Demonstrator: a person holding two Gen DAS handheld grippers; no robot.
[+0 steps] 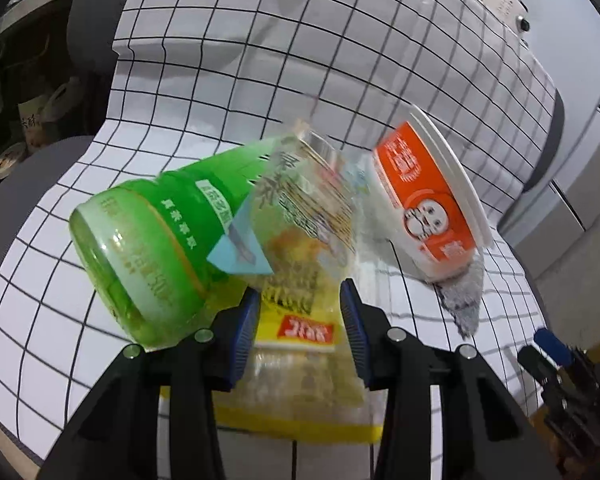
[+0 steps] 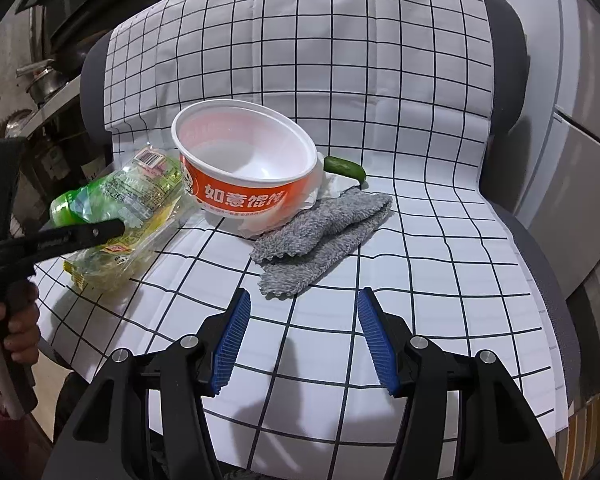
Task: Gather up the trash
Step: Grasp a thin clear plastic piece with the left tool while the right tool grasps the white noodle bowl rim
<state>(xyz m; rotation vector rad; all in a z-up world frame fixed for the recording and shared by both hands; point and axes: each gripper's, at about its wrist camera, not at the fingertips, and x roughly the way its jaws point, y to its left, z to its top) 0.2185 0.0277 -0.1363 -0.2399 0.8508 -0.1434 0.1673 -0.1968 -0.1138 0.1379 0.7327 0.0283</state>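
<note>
Blue ribbed pads of the left gripper [image 1: 300, 332] sit on either side of a clear and yellow plastic wrapper [image 1: 300, 280], clamped on it, though motion blur softens the contact. Just left of that claw a green plastic bottle [image 1: 148, 248] lies on its side against the wrapper. Ahead and to the right of it, an orange and white paper bowl [image 1: 424, 200] tips on its edge, with a grey cloth [image 1: 464, 296] beneath it. All of this rests on a white grid-patterned cover [image 1: 340, 60] spread over a grey seat [image 2: 516, 40].

From the right wrist view, the right gripper [image 2: 304, 340] hangs above bare cover, its claw apart and holding nothing. The cloth lies just ahead of it, the bowl beyond that, and a small green pepper [image 2: 344, 168] behind the bowl. A hand [image 2: 16, 320] grips the left tool's handle at far left
</note>
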